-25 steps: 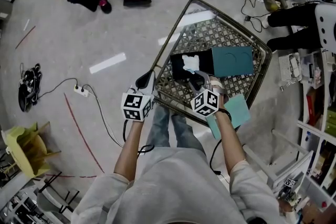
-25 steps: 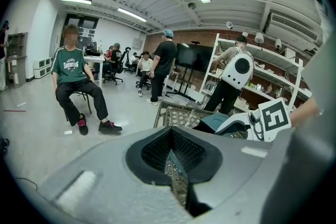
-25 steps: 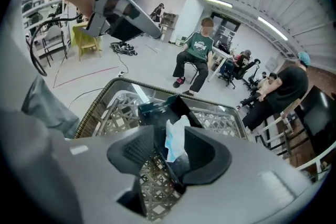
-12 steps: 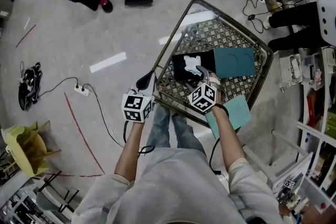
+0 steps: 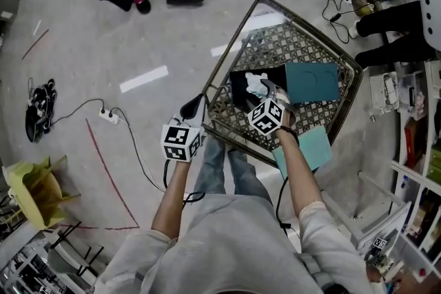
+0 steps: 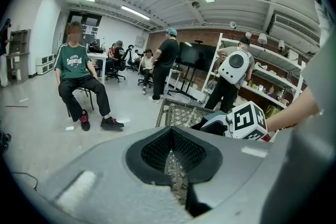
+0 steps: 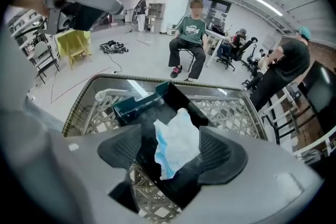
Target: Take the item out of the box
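Between the pads of your right claw (image 7: 173, 150) lies the crumpled white and pale-blue wad (image 7: 178, 131). The jaws stand spread wide, one ribbed pad on either side of it. The right-hand pad looks to brush its edge, but neither presses, so the claw has hold of nothing. Directly under the claw, the wad rests inside the open cardboard box (image 7: 181, 96), black inside and teal outside, whose teal wall rises just beyond the left pad. The box sits on the brass-rimmed metal lattice table (image 7: 233, 107) that stretches ahead of the claw. Off to that claw's left, your left claw (image 6: 170, 145) hangs just beside the table's rim, its jaws drawn together at the tips and holding nothing. Far ahead of the right claw, a person in a green shirt (image 7: 190, 29) sits on a chair.
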Demonstrator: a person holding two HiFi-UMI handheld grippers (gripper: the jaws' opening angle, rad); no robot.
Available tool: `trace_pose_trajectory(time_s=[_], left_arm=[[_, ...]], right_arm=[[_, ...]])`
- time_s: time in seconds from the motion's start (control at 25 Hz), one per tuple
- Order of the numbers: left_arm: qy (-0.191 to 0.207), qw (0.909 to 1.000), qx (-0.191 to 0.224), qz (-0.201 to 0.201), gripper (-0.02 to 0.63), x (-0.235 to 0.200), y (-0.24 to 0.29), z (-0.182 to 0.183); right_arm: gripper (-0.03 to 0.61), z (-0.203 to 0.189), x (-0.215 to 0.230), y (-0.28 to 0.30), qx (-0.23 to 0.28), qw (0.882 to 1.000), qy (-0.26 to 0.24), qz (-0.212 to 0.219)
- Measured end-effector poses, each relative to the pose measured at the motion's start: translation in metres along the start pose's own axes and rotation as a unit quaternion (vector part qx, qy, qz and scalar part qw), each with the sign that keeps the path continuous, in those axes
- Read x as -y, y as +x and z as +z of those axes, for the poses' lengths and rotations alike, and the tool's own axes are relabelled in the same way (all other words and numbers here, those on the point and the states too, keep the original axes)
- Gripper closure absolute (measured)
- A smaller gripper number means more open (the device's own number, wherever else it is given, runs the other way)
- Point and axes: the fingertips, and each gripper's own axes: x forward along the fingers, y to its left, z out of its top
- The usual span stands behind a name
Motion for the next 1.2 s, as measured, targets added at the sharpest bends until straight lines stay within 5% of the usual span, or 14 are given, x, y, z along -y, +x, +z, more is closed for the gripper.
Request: trace_pose_trajectory(time_s=[0.72,0.8,1.2], left_arm=[[-0.005,0.9999,-0.013,0.006,0.609,-0.012,0.001,-0.007],[-0.004,0.9999,-0.013,0.007,0.609,-0.013,0.002,-0.006],[-0.001,0.9999,-0.011,0.004,0.609,-0.010,0.000,-0.004]], right_arm=[[0.233,-0.011,0.019,0.038,-0.037,0.999,0.002,0.025],[0.299,-0.011,0.023,0.038,-0.035,0.999,0.000,0.015],[0.367,-0.010,0.027,0.031,-0.027,1.000,0.004,0.006]])
